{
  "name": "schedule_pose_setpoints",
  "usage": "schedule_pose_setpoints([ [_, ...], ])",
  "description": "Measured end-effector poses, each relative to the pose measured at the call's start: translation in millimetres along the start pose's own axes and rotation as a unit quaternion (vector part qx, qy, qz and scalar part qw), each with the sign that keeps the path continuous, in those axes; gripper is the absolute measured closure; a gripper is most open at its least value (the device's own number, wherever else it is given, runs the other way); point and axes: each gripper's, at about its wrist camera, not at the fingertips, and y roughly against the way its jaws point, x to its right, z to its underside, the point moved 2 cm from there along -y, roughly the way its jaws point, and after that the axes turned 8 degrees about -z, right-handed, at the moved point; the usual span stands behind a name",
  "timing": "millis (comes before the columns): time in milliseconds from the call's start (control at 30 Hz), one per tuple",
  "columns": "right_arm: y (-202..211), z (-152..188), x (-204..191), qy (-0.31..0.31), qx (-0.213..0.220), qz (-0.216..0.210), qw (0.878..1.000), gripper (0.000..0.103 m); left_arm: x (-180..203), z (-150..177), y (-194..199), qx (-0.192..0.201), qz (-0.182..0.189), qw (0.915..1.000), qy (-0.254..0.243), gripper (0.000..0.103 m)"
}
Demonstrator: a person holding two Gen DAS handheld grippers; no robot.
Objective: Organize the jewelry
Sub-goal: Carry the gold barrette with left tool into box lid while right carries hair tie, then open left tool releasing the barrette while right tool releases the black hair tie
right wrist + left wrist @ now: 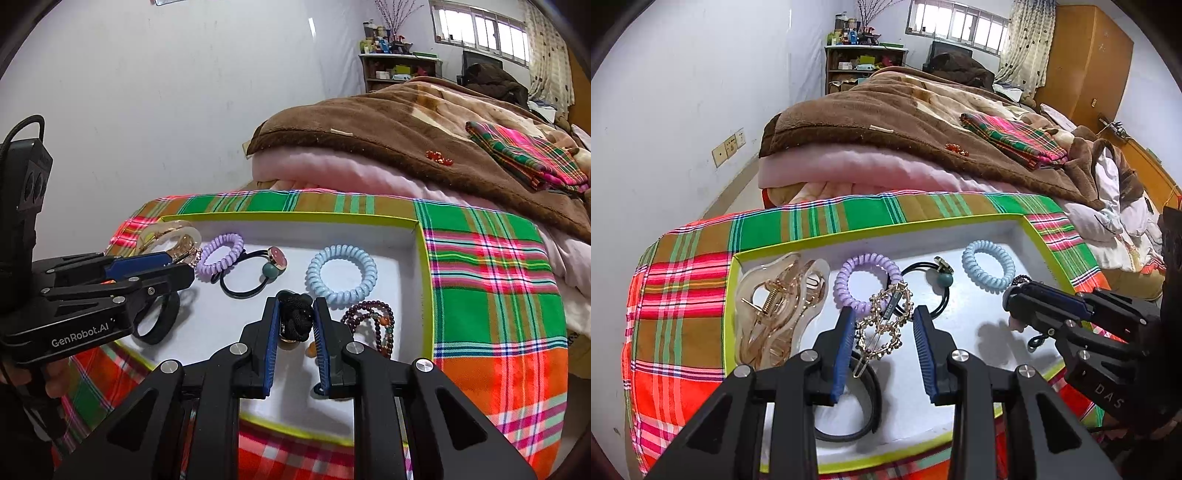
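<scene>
A white tray with a yellow-green rim (798, 245) (417, 225) lies on a plaid cloth. In it are a clear claw clip (779, 302), a purple coil tie (866, 280) (220, 258), a black elastic with a bead (934, 280) (255, 280), a blue coil tie (988, 269) (341, 275), a black band (864, 398) and a dark bead bracelet (373, 325). My left gripper (884, 314) holds a gold rhinestone hair clip (884, 321) between its pads. My right gripper (295, 306) (1010, 295) is shut on a black knotted hair tie (295, 317).
The tray rests on a red, green and orange plaid cloth (491, 280) over the bed's end. Behind it lie pink and brown blankets (886, 122), a folded plaid cloth (1012, 138) and a small red ornament (956, 148). A white wall stands to the left.
</scene>
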Motion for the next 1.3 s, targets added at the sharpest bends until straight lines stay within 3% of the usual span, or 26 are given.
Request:
schedule_pose_setpoints([
  [1300,-19,3,-2,0.013,-0.017,0.019,1.0,0.082,0,5,-20,-0.016,0.0,0.9999,0.006,0.069],
])
